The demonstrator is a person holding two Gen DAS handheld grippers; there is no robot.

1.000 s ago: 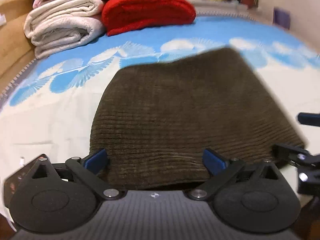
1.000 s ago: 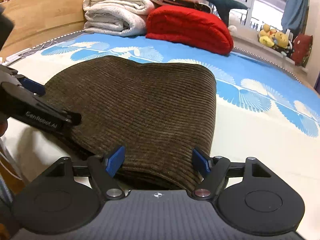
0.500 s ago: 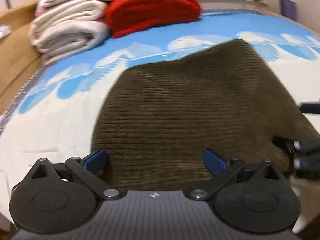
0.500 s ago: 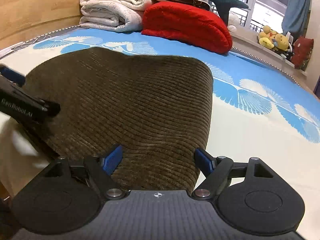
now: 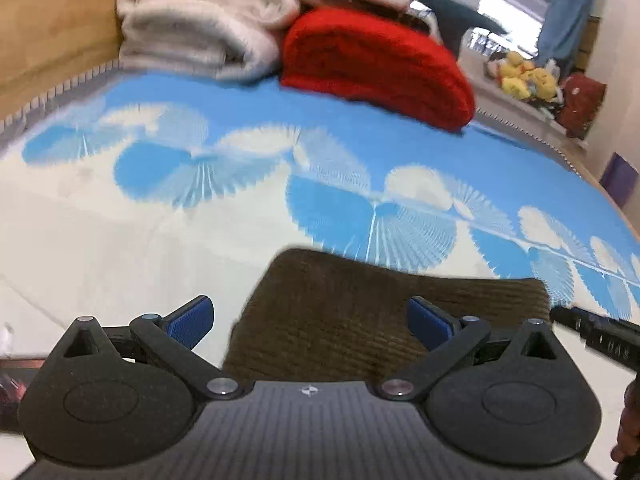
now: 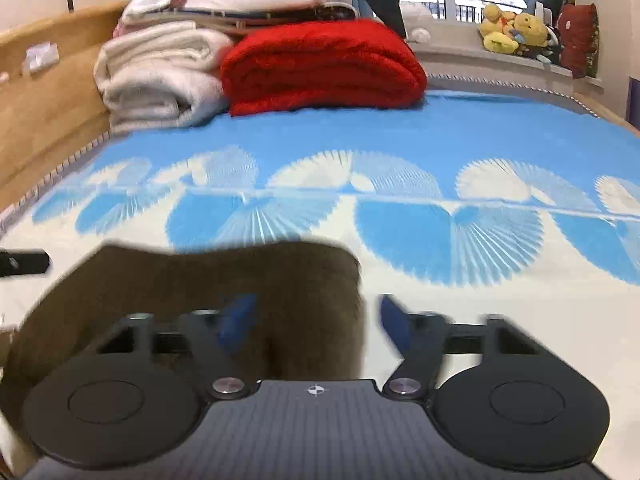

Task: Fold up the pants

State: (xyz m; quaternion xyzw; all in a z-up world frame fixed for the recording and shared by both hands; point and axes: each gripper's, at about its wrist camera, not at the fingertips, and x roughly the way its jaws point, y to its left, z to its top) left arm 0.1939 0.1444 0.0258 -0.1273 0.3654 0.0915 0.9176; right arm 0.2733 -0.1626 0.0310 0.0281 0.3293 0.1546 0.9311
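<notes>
The brown corduroy pants (image 5: 360, 312) lie folded in a compact pile on the bed's near side; they also show, blurred, in the right wrist view (image 6: 240, 280). My left gripper (image 5: 308, 318) is open, its blue pads spread, with the pile's left edge between them. My right gripper (image 6: 316, 320) is open, with the pile's right edge between its pads. The right gripper's finger (image 5: 592, 332) shows at the right of the left wrist view. The left gripper's finger (image 6: 24, 262) shows at the left of the right wrist view.
The bed has a blue and white fan-patterned cover (image 6: 400, 200). Folded white blankets (image 6: 160, 80) and a red blanket (image 6: 320, 64) are stacked at the far end by the wooden headboard (image 6: 44, 80). Plush toys (image 6: 516, 28) sit on the windowsill.
Both grippers have pulled back and lifted their view, so the pants now fill only the lower part of each view. The pile looks shorter and more compact than before. Both grippers stay open.
</notes>
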